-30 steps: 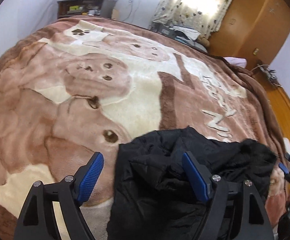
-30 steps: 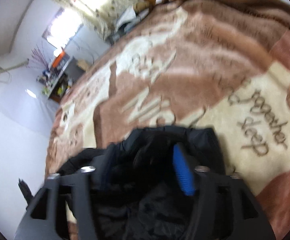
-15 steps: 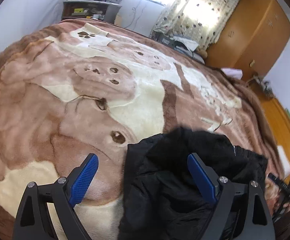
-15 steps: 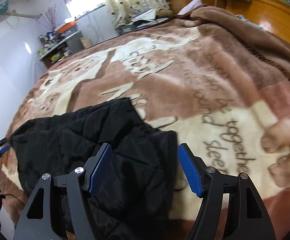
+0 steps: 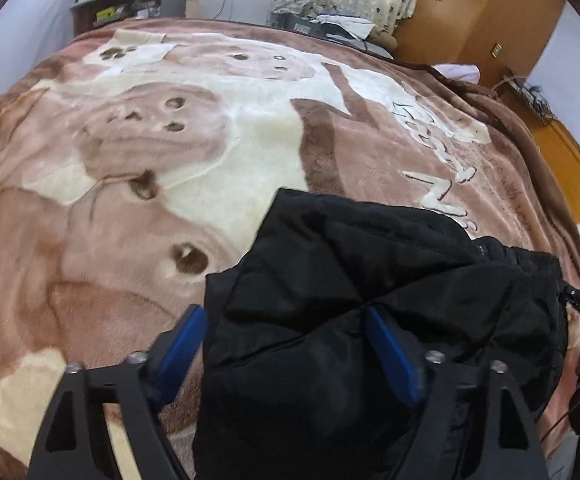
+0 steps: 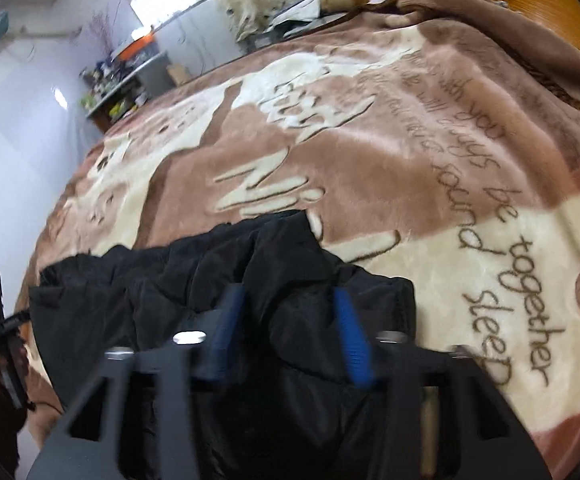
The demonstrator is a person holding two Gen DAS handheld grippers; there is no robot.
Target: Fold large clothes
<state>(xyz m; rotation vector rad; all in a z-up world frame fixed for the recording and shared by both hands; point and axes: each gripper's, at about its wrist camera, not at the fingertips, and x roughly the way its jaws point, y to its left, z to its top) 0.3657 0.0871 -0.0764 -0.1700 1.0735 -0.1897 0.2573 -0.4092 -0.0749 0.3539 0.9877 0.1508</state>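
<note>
Betw. both jaws: black jacket [image 5: 370, 280]

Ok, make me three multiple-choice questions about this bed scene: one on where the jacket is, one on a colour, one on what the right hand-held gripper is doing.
1. Where does the black jacket lie?
A. on the brown blanket
B. on the shelf
C. on the floor

2. What colour are the pads of the right hand-held gripper?
A. red
B. blue
C. white

3. What lies between the right hand-held gripper's jaws?
A. nothing
B. blanket only
C. a bunch of jacket fabric

Key: 1 A, the jacket rests on the brown blanket. 2 B, the pads show blue. 3 C, the jaws are closing with black fabric between the pads.
</note>
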